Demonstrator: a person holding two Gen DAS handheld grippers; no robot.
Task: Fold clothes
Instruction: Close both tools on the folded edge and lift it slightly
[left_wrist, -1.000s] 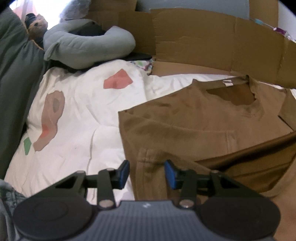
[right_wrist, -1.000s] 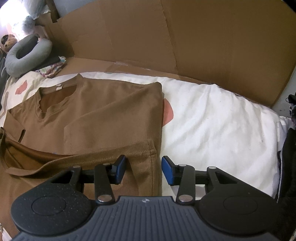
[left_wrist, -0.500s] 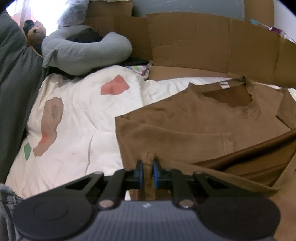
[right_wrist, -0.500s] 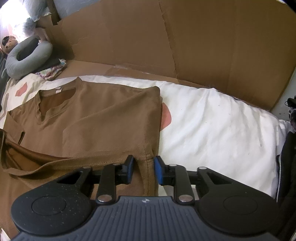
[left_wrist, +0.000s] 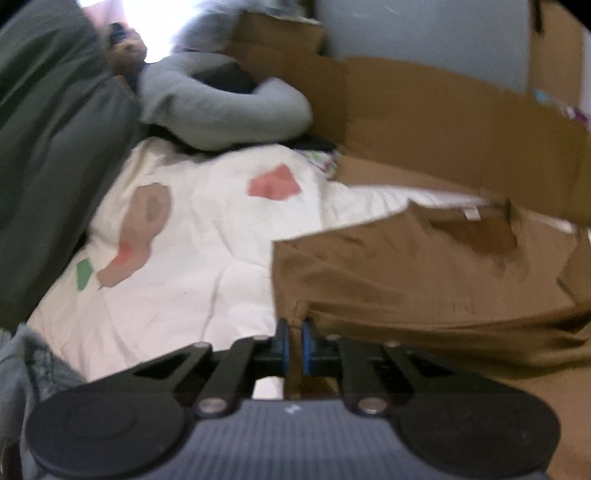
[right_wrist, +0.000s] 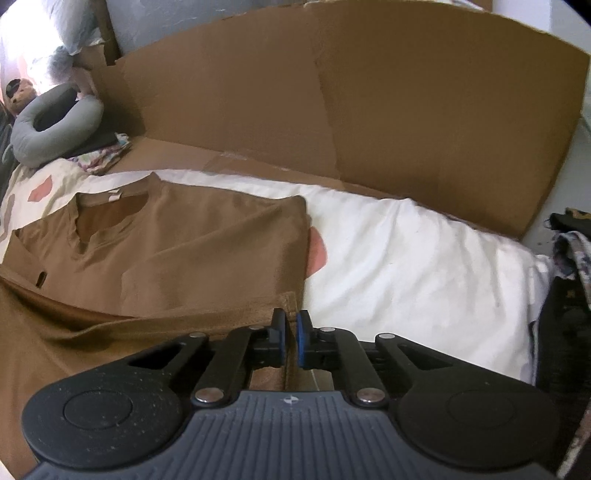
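Cardboard wall: brown sheets stand upright along the far side of my bed, with a flap lying flat at their foot.
Bed cover: white, with pink, tan and green patches toward the left end; it lies under everything I am working on.
Brown shirt: spread on the cover with its neckline toward the cardboard. Both sides are folded in, so the body is a narrow panel. The lower part is raised off the cover toward me, drooping in a loose fold between my 2 grippers.
Grey pillow: a curved cushion at the far left corner, well apart from the shirt; a stuffed toy sits just beyond it.
Dark green fabric: fills the left edge of the left wrist view, blurred.
Left gripper: pinched tight on the shirt's bottom-left corner; a strip of brown cloth runs between the blue pads.
Right gripper: closed down on the bottom-right corner of the hem, with cloth showing in the thin slit between its pads.
Neck label: small pale tab at the back of the collar.
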